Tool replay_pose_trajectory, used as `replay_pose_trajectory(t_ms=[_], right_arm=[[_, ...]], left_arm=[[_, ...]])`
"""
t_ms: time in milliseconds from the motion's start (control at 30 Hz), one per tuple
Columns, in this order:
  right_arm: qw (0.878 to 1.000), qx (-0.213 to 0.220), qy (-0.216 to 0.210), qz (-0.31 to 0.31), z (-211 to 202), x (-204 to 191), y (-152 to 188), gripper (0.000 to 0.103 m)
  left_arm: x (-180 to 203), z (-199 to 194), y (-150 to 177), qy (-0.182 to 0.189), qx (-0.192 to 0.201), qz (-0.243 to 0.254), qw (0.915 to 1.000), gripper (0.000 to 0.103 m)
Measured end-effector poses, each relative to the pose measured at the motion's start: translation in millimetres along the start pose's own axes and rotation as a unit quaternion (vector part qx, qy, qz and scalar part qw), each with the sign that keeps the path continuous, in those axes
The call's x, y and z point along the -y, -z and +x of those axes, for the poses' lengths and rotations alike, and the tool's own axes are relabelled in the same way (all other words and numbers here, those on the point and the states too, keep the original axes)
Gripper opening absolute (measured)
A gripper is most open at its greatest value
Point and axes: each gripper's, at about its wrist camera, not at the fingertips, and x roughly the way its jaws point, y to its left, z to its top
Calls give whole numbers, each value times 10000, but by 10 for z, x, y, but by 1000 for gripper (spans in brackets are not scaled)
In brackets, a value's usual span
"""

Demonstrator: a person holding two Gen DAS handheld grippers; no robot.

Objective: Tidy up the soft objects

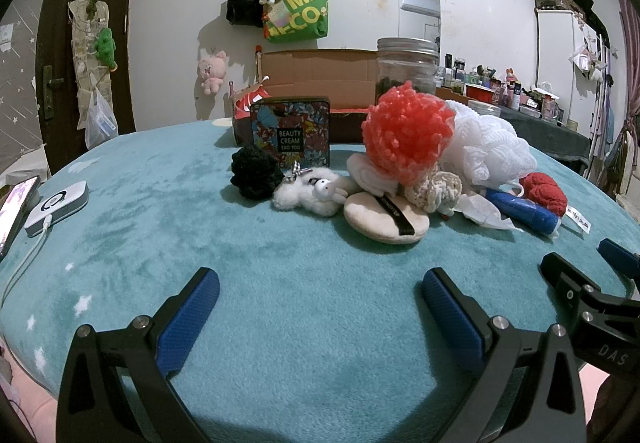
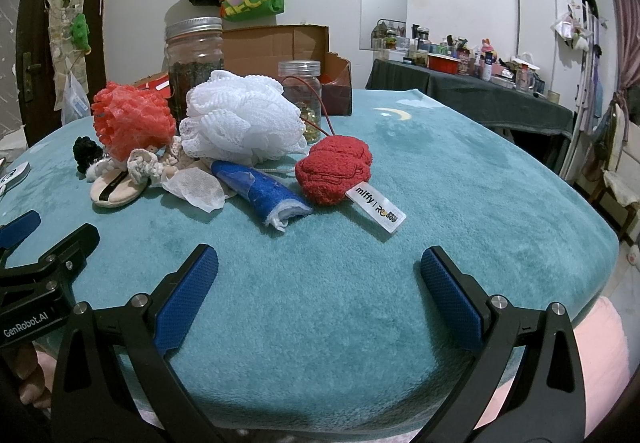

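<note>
A heap of soft things lies on the teal blanket: a red mesh puff [image 1: 408, 131] [image 2: 132, 119], a white bath pouf [image 1: 488, 147] [image 2: 240, 119], a black pompom [image 1: 254, 171], a white plush animal [image 1: 312, 193], a beige powder puff [image 1: 386, 217] [image 2: 116, 189], a red plush [image 2: 334, 169] [image 1: 546, 193] with a "miffy" tag, and a rolled blue cloth [image 2: 260, 193] [image 1: 522, 209]. My left gripper [image 1: 320, 301] is open, short of the heap and empty. My right gripper [image 2: 318, 277] is open, in front of the red plush and empty.
An open cardboard box [image 1: 320, 83] [image 2: 280, 43] stands behind the heap, with a tall glass jar [image 1: 406, 69] [image 2: 195, 55] and a "Beauty Cream" tin [image 1: 290, 131] beside it. A small jar [image 2: 301, 83] sits behind the pouf. A power bank [image 1: 56, 207] and phone [image 1: 14, 211] lie at left.
</note>
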Motion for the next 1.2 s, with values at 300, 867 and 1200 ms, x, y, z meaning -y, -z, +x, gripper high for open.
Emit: replay_pose_trajectory(t_ms=[300,867,1200], right_arm=[[10000,27,-8,-1,-5,-3,4,103],[9989,257,-384,-27,-9,169,-391,103],[9947,-360,-939,209,388,407,-792,103]], left_arm=[[-1,0,0,9,-2,-1,10000,103],[-85,-104,-390,552,179,-53,9983,103],[117,-47,-846,1012,251,413,9937,103]])
